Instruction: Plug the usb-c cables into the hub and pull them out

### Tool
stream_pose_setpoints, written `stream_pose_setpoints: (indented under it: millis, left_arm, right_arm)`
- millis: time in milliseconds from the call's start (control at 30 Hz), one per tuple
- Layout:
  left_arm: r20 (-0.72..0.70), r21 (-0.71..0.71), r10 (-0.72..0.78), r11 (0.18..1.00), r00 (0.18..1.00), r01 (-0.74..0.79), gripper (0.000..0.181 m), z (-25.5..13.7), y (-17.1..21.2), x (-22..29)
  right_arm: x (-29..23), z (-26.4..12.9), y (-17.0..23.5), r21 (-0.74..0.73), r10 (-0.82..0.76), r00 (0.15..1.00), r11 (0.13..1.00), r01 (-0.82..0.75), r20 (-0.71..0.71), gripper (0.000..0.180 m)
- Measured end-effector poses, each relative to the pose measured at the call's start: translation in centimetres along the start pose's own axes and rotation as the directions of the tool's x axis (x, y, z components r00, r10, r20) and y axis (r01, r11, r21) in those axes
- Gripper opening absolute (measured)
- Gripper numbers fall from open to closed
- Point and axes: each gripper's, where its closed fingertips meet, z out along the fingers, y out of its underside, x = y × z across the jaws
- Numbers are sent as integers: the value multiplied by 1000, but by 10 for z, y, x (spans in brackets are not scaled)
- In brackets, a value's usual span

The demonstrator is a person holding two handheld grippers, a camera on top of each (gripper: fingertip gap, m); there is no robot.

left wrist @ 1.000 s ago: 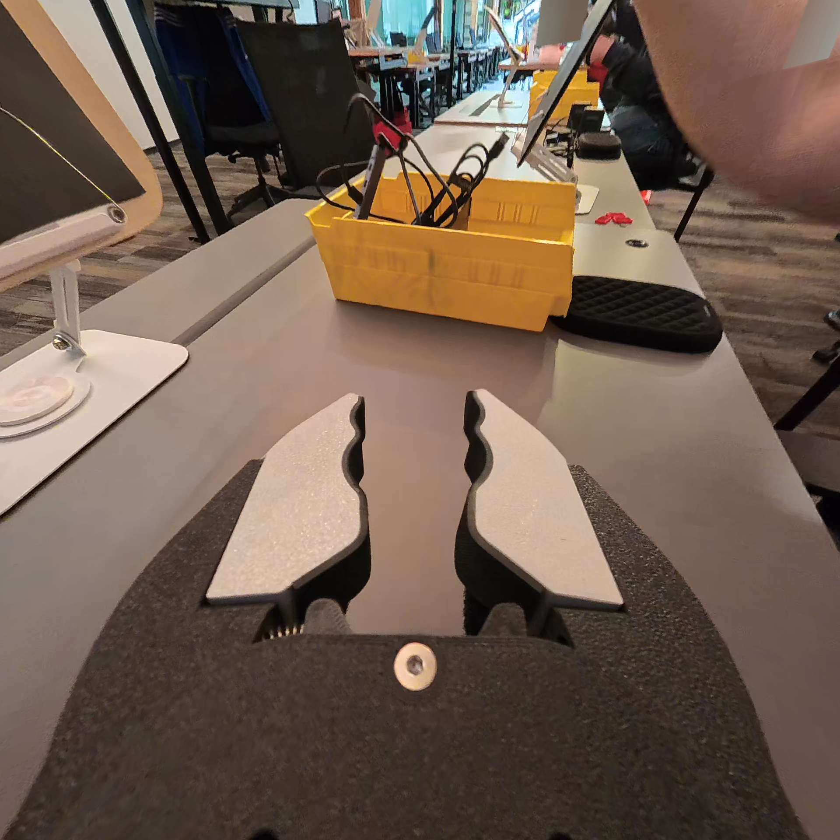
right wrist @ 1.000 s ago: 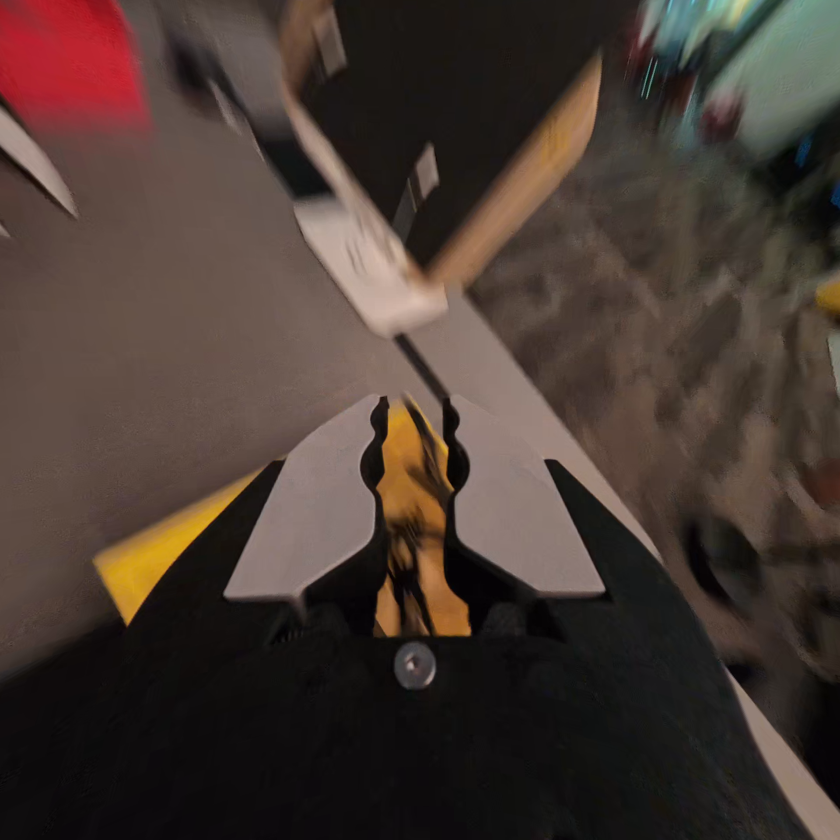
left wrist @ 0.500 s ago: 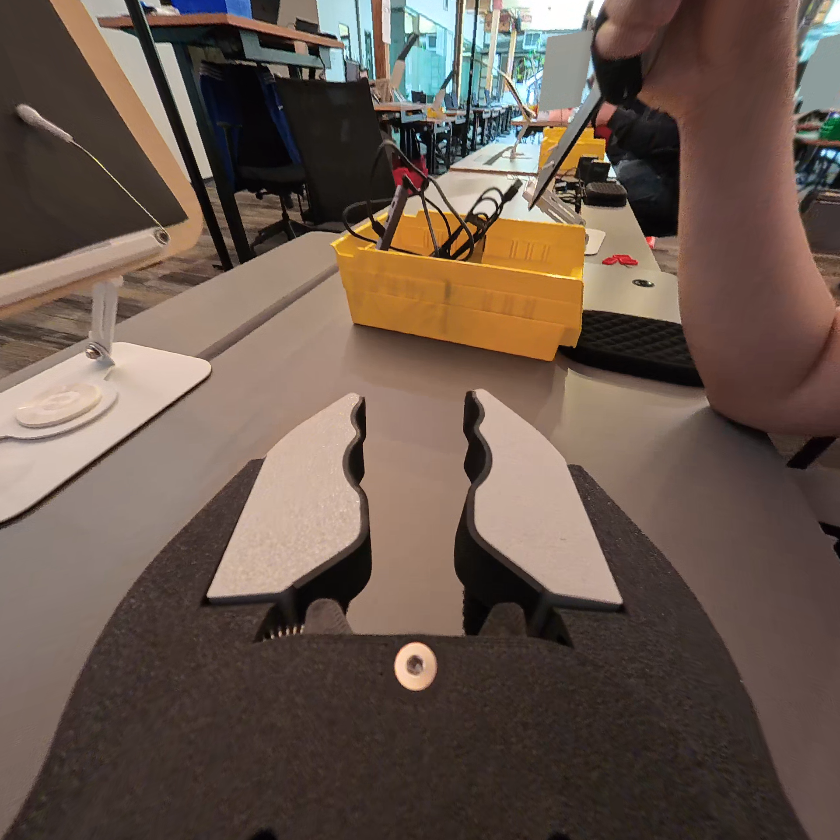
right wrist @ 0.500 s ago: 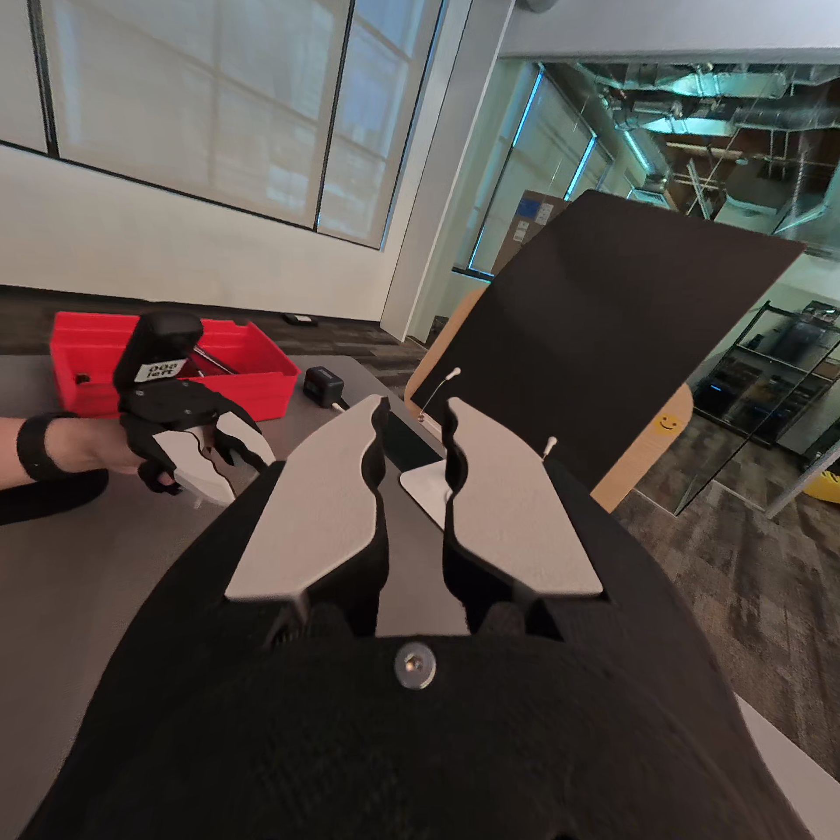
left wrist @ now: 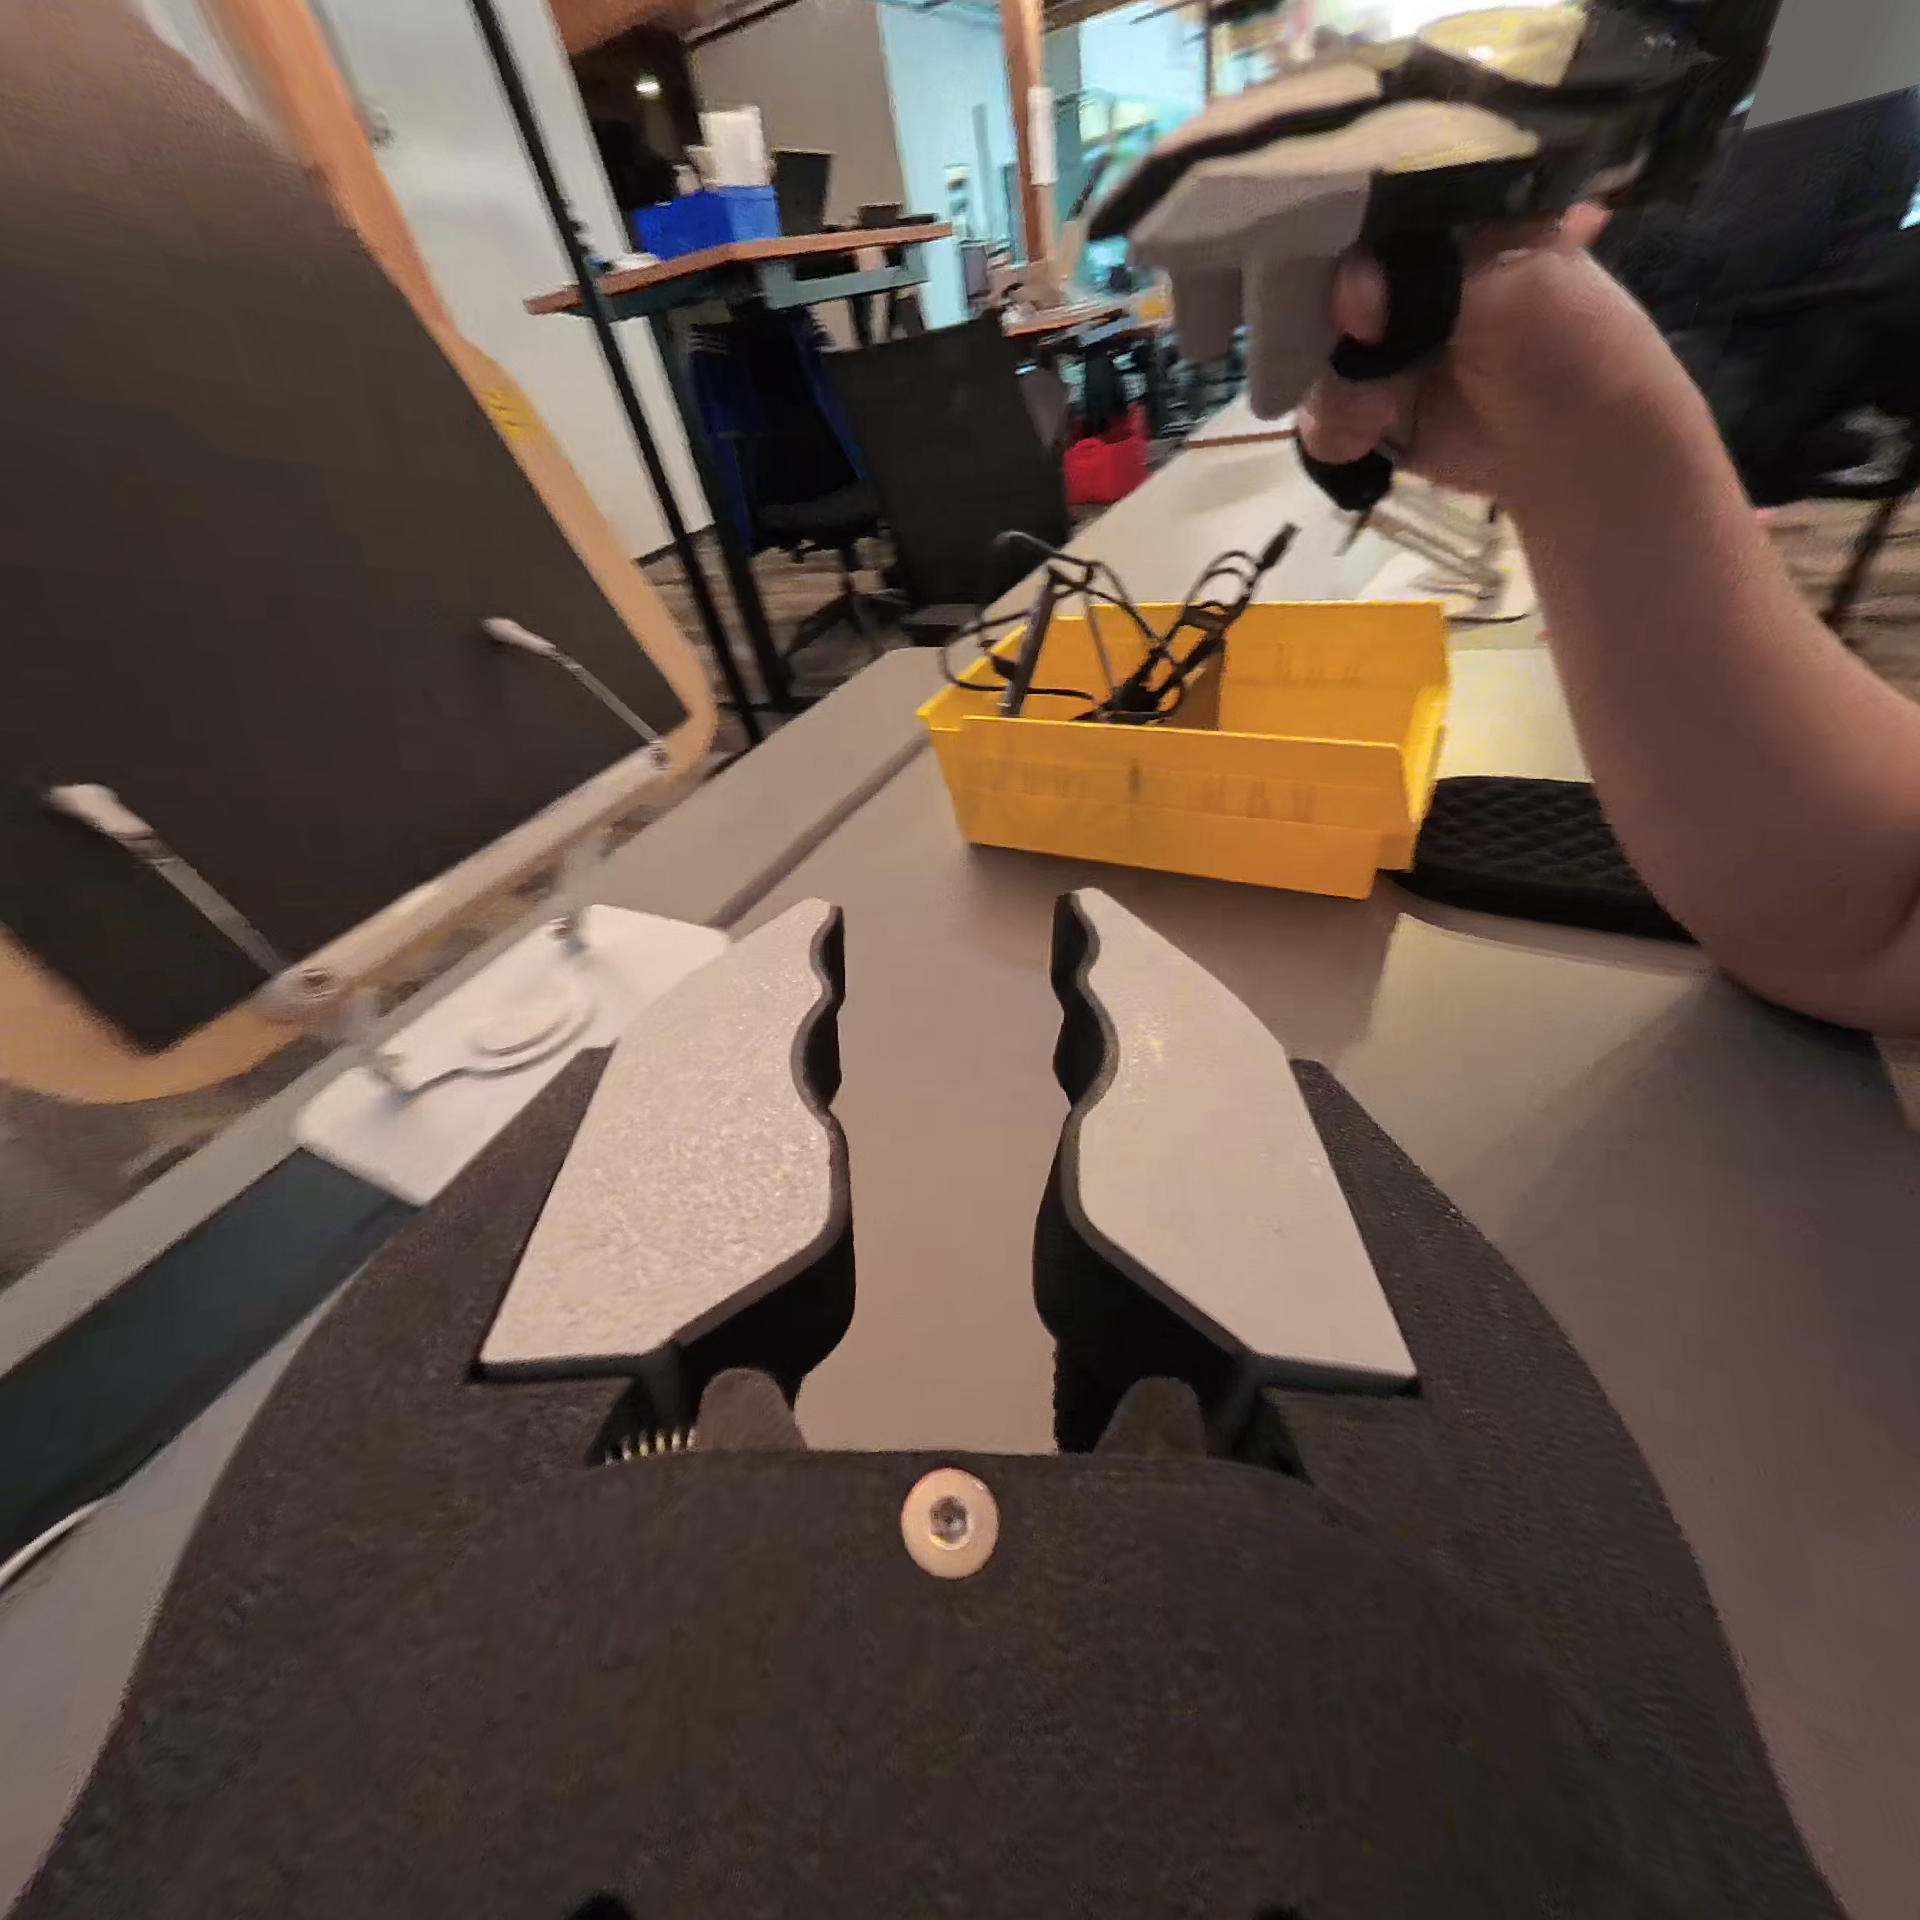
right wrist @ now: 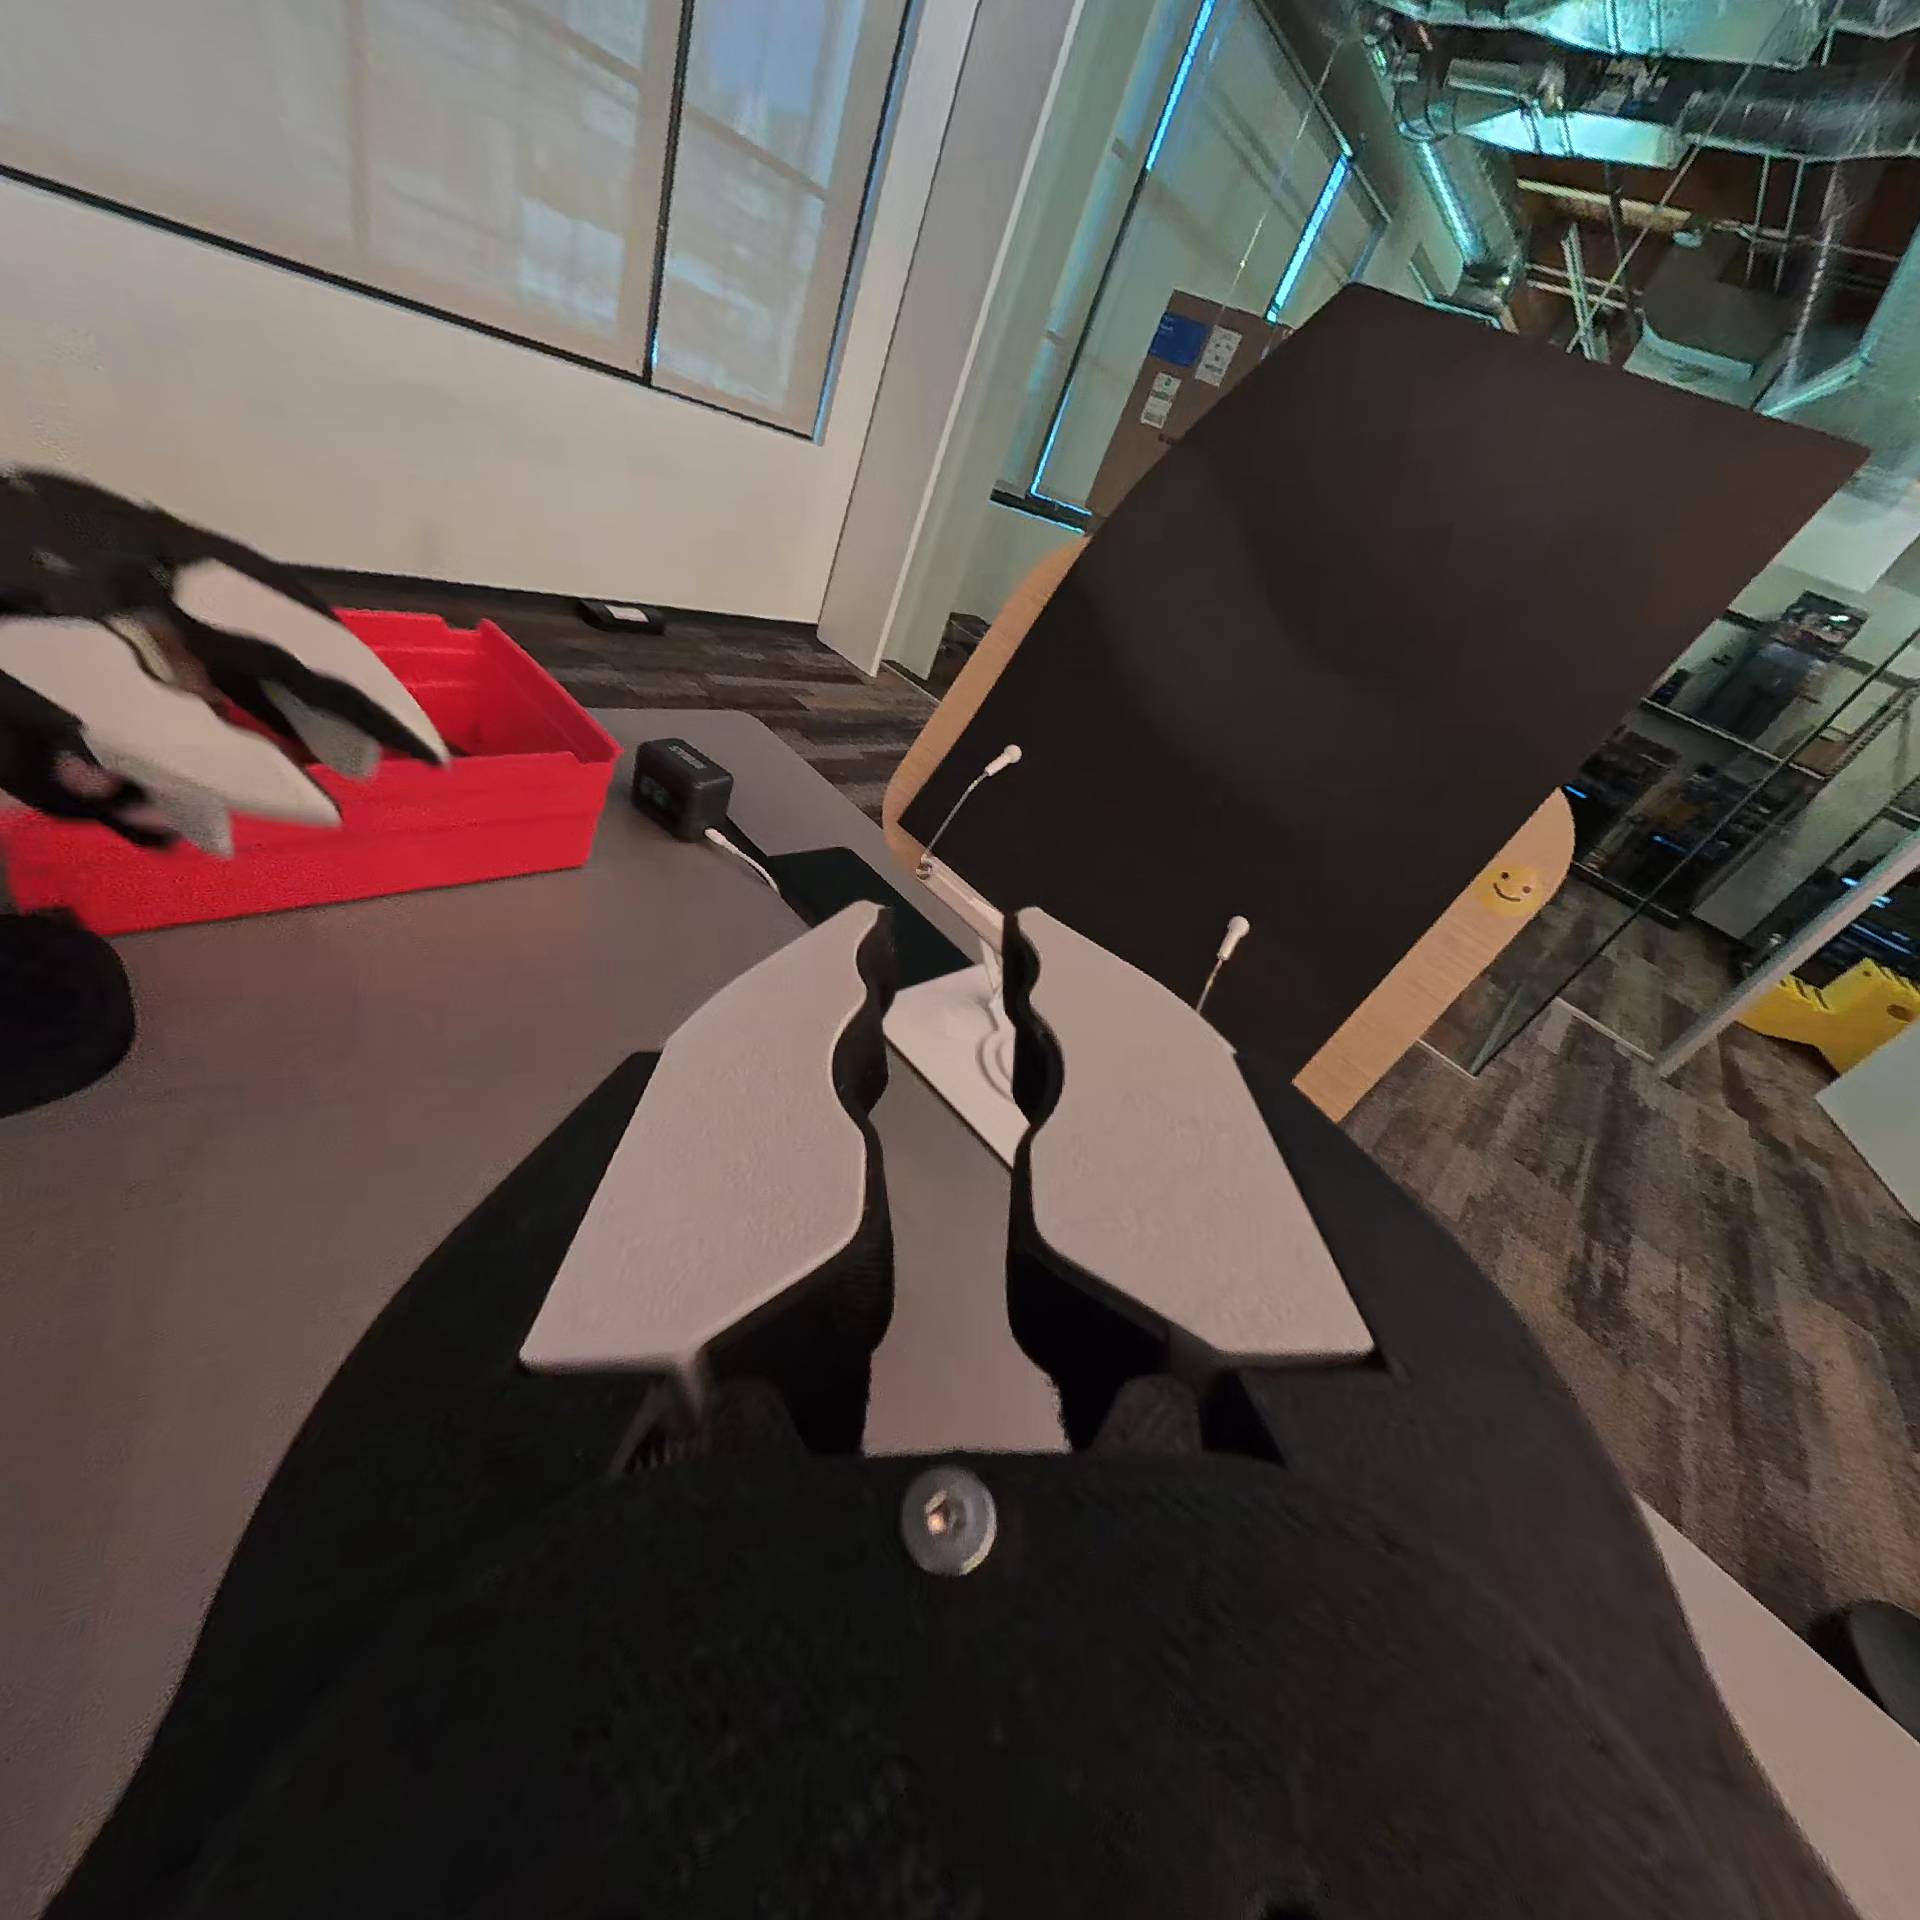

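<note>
nearest in the left wrist view, the left hand-held gripper (left wrist: 943, 940) hovers low over the grey bench (left wrist: 1455, 1143), its fingers parted fairly wide with nothing between them. just to its left a white stand base (left wrist: 499, 1070) carries a dark tilted panel (left wrist: 260, 582). farther along the bench sits a yellow bin (left wrist: 1195, 800) with black usb-c cables (left wrist: 1122, 644) tangled inside, and a dark stick-like piece poking up among them (possibly the hub, though that is too small to tell). a black mesh pad (left wrist: 1527, 852) lies just right of the bin. the right hand-held gripper (right wrist: 943, 925) is raised above the bench, pointing away from the bin toward the panel, its fingers narrowly apart and empty. far left in its view sits a red tray (right wrist: 468, 790). judging from this, nothing is plugged or gripped yet, so the whole task remains.
</note>
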Motion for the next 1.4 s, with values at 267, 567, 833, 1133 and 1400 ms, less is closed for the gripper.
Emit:
stream_pose_setpoints:
  millis: [267,567,833,1133,1400]
  left_arm:
    - [405,-611,386,789,829,-69,27,-181,63,-128]
    - [197,-926,478,378,856,1,18,-275,168,-198]
    - [-3,-993,441,104,898,-55,19,-297,209,-214]
    - [-26,-997,394,57,919,-52,4,-301,213,-215]
    - [33,-988,435,148,900,-35,3,-286,180,-225]
  right_arm:
    - [10,-6,0,28,33,999,999,-33,17,20]
    - [6,10,16,-38,1,1000,999,0,28,20]
    - [13,7,18,-37,4,1000,999,-3,14,20]
    - [13,11,23,-59,-9,1000,998,10,16,20]
    - [16,6,18,-44,-23,1000,999,23,0,19]
